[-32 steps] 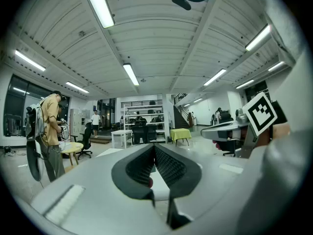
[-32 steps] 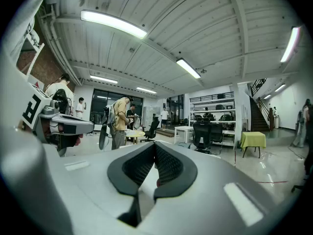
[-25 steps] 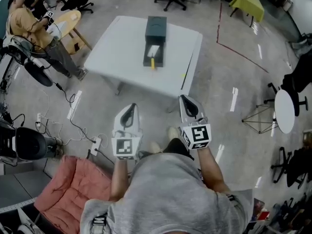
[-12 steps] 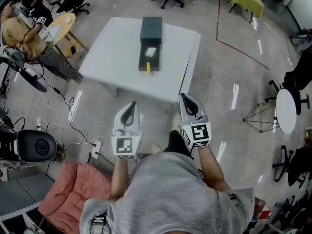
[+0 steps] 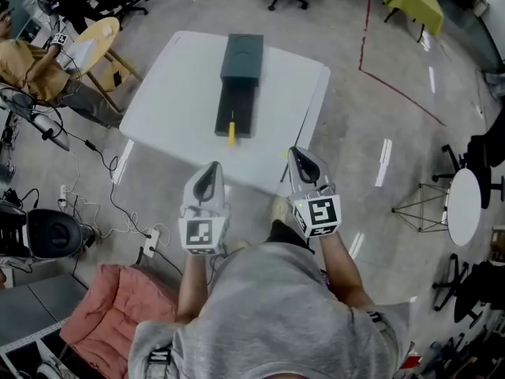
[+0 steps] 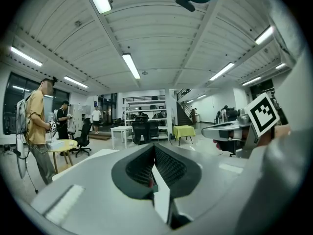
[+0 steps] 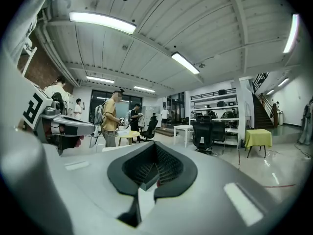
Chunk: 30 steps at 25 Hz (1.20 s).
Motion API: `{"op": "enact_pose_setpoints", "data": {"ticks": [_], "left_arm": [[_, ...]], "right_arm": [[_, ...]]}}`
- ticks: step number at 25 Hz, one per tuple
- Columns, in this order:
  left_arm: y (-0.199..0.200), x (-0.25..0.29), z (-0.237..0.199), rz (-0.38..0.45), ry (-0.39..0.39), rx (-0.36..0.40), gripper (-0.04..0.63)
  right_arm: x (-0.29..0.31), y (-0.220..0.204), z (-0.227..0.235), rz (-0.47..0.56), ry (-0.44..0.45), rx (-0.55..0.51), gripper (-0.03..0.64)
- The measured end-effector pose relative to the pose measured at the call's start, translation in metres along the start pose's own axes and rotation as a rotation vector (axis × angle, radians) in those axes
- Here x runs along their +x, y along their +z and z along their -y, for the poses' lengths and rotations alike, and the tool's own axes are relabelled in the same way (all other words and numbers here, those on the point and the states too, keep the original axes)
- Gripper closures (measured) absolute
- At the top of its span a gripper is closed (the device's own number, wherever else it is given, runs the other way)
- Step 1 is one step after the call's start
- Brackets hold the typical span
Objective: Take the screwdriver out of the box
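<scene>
The bench (image 5: 170,105) now sits closer under the head view than it does a second ago. Its near edge has come right up to the tips of both tools, where before a strip of floor lies between them. The person is walking up to it with both arms held forward side by side.

The left tool (image 5: 211,169) is fully closed with nothing between its jaws. Its own view shows the two ribbed pads pressed together against the open room. The right tool (image 5: 300,156) reads the same in its view: pads together, nothing held. Both point nearly level, over the bench rather than down at it.

The dark box (image 5: 241,56) stands toward the far edge of the bench, about midway along it. A long dark tray-like part (image 5: 237,105) reaches from it toward the near edge. At the near end of that part lies a small yellow piece, which I take for the handle of the screwdriver (image 5: 231,133). It is too small to make out the blade. It is still in the box and apart from both tools.

So the approach is nearly over, but the task proper has not begun. One tool will have to open and come down over the yellow handle. The left one looks the nearer of the two.
</scene>
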<state>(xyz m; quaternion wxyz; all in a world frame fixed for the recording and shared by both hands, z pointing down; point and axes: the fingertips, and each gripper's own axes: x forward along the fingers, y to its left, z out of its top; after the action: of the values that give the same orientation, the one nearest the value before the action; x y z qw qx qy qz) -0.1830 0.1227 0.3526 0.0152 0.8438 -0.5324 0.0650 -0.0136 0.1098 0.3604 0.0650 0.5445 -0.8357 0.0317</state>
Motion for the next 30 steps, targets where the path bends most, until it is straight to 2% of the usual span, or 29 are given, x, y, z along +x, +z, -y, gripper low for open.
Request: {"op": "enact_pose_setpoints", "data": {"ticks": [8,19,25,30], "left_arm": [[-0.012,0.065,-0.003,-0.064,0.062,-0.027,0.583],[-0.034,0.106,-0.009,-0.142,0.182,-0.043,0.583],[-0.053,0.121,-0.022,-0.191,0.207,-0.063,0.583],[-0.079,0.134,-0.029,-0.246,0.194,-0.089,0.583]], "right_arm": [[0.053,-0.010,0.050,-0.041,0.086,0.019,0.614],[0.101,-0.027,0.071,-0.079,0.234,0.032,0.614],[0.124,-0.041,0.066,-0.115,0.278,0.045,0.614],[0.141,-0.058,0.068,-0.156,0.272,0.059,0.614]]}}
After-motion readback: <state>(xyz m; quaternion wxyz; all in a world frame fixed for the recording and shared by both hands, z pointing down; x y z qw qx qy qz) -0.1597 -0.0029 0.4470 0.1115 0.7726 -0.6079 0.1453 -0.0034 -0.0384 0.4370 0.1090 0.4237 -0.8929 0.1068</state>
